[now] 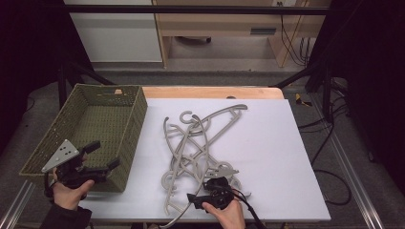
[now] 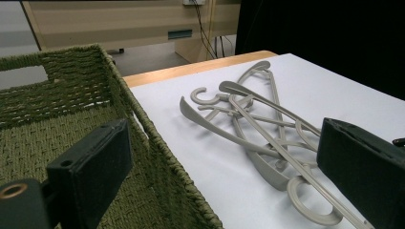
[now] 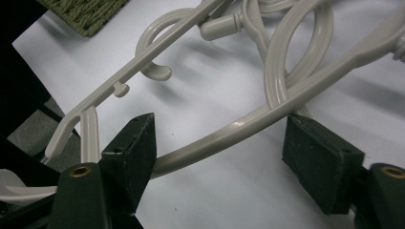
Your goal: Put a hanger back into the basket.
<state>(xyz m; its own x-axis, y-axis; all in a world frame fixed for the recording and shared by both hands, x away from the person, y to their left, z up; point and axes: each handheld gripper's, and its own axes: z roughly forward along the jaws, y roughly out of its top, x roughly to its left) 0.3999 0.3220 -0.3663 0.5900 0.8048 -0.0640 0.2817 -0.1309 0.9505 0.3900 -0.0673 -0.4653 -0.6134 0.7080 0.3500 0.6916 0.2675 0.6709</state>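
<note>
The right tool (image 1: 210, 188) sits low over the near edge of the white sheet (image 1: 277, 157) on the counter, jaws parted; a curved grey hanger arm (image 3: 224, 136) passes between them, and in the right gripper view the pads are not clamped on it, so the tool reads as released. That arm belongs to a tangled pile of grey plastic hangers (image 1: 200, 143) lying on the sheet, between the tool and the far wooden counter edge (image 1: 210, 92). The left tool (image 1: 88, 164), also released with nothing between its jaws, hovers over the near right corner of the green woven basket (image 1: 136, 119), which stands just left of the pile.
</note>
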